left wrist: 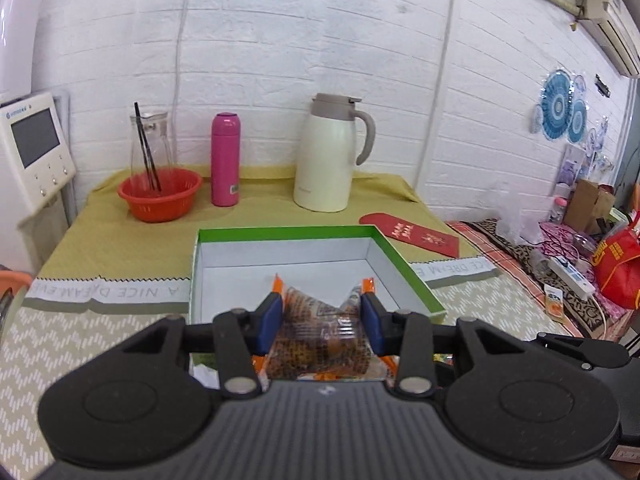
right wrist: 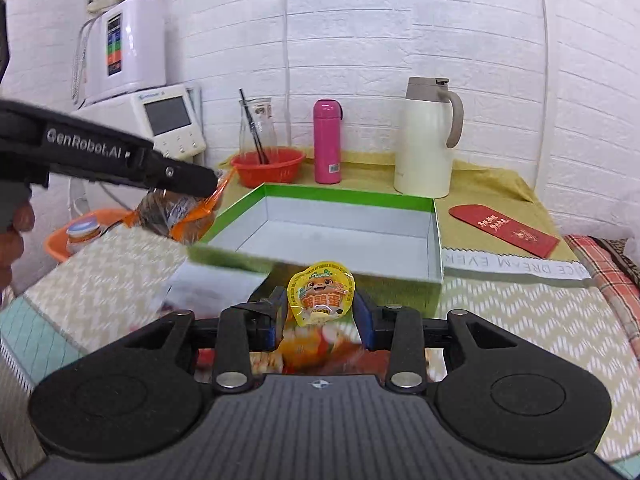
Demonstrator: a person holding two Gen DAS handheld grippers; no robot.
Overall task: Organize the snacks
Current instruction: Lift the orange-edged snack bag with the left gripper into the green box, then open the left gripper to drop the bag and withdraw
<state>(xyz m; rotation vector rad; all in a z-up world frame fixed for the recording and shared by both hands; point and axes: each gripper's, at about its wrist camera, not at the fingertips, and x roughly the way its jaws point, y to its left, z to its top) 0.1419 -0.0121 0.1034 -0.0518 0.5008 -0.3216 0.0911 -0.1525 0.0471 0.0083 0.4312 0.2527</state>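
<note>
While both packets hung clear of the table, I had my left gripper (left wrist: 322, 312) clamped on a clear, orange-edged snack packet (left wrist: 320, 328), its blue pads (left wrist: 272, 320) pinching the crinkled film at the sides. It sat before the near rim of the open green-edged box (left wrist: 400, 256), whose white floor looked bare. My right gripper (right wrist: 322, 312) held a yellow-lidded snack cup (right wrist: 322, 294) upright between its pads, just short of the box's near wall.

I judged the film packet light and soft, likely to slip or crumple, so a grip across its filled middle seemed safer than the flat sealed edge. I took the cup for stiffer but slick, its foil lid easy to dent; gripping the body below the rim looked best.
</note>
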